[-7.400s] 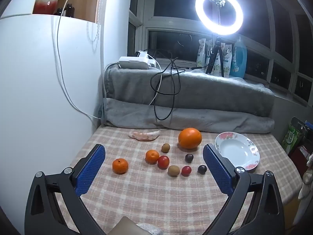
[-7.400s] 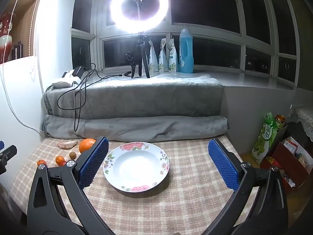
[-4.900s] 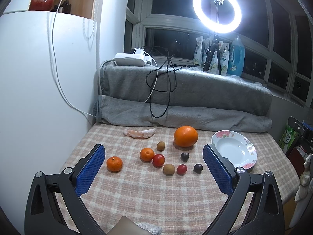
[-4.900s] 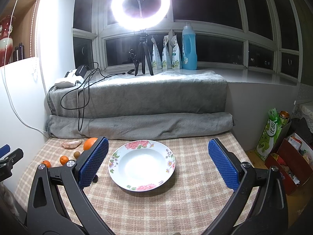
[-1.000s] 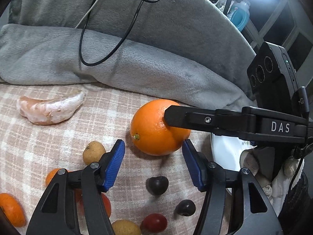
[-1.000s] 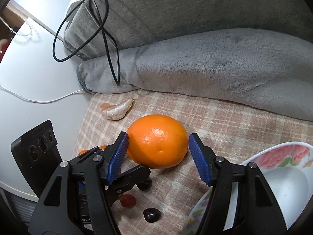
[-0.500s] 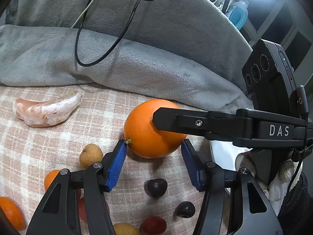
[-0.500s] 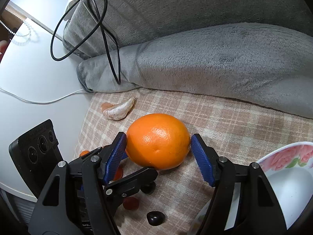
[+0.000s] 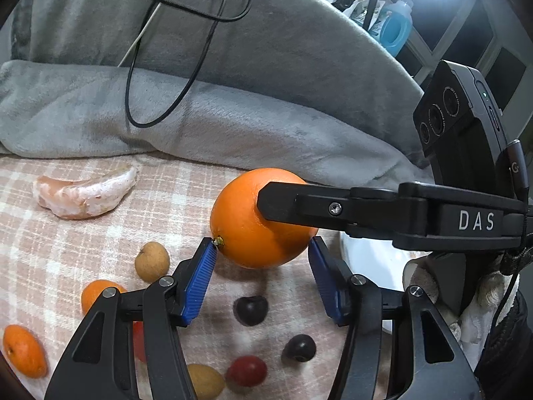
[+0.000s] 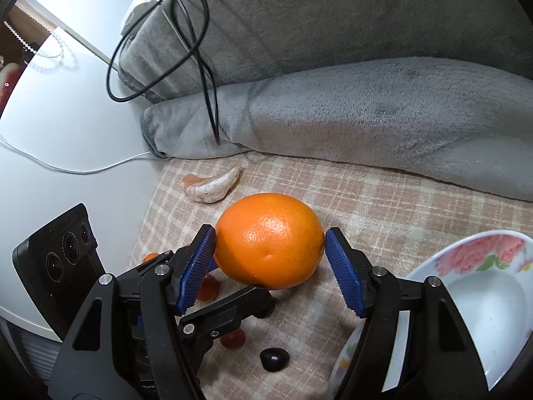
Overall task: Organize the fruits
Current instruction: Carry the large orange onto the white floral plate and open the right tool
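Note:
A large orange [image 9: 246, 230] [image 10: 269, 240] is held just above the checked tablecloth, with its shadow below it. My right gripper [image 10: 269, 253] is shut on it, both blue pads pressing its sides. My left gripper [image 9: 261, 266] has its left pad touching the orange's stem end and its right pad close to the other side; whether it grips is unclear. The white flowered plate [image 10: 479, 296] lies to the right, empty. Small fruits lie in front: a longan [image 9: 152, 261], dark cherries [image 9: 250, 310], a red cherry [image 9: 247, 370], small mandarins [image 9: 24, 355].
A peeled pomelo segment [image 9: 83, 191] [image 10: 213, 186] lies near the back left of the table. Rolled grey blankets [image 9: 233, 126] with black cables [image 9: 186, 76] run along the back. A white cabinet [image 10: 66, 126] stands at the left. The right gripper's arm [image 9: 383, 213] crosses the left wrist view.
Both grippers came in from afar and closed around the large orange. Over the last second the orange has risen slightly off the cloth between the pads.

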